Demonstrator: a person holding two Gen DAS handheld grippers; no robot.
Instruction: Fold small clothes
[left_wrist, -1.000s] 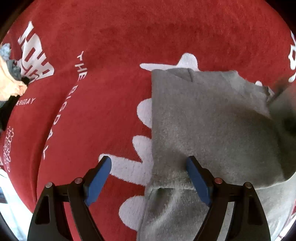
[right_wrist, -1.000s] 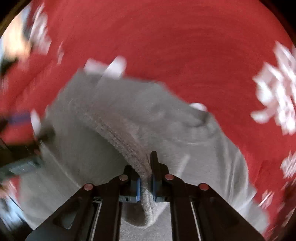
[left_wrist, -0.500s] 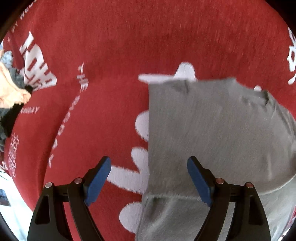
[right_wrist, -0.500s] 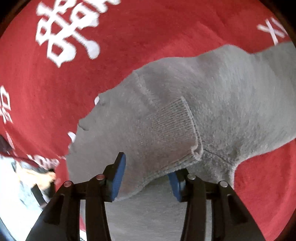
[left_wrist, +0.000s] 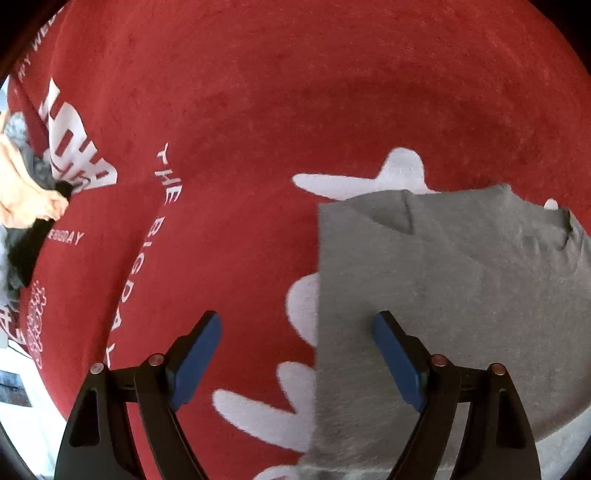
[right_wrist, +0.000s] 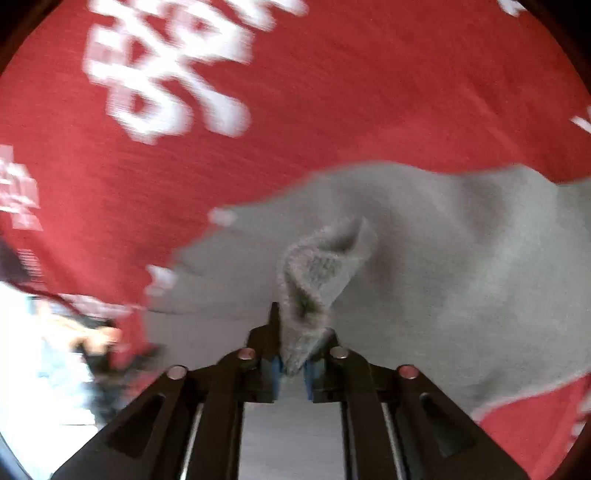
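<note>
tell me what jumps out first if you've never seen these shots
A fuzzy grey knit garment lies partly folded on a bright red cloth with white lettering. The right gripper is pinched shut on a bunched grey edge, while the left gripper hangs open over the garment's straight left edge.

My left gripper (left_wrist: 297, 354): black triangular-cutout arms, blue pads (left_wrist: 195, 363), coppery screw heads behind them. Right gripper (right_wrist: 291, 363): same build.

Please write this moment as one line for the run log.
stage: folding | left gripper: jaws open, above edge of grey garment | right gripper: jaws shut on grey garment cuff | surface: red cloth
</note>
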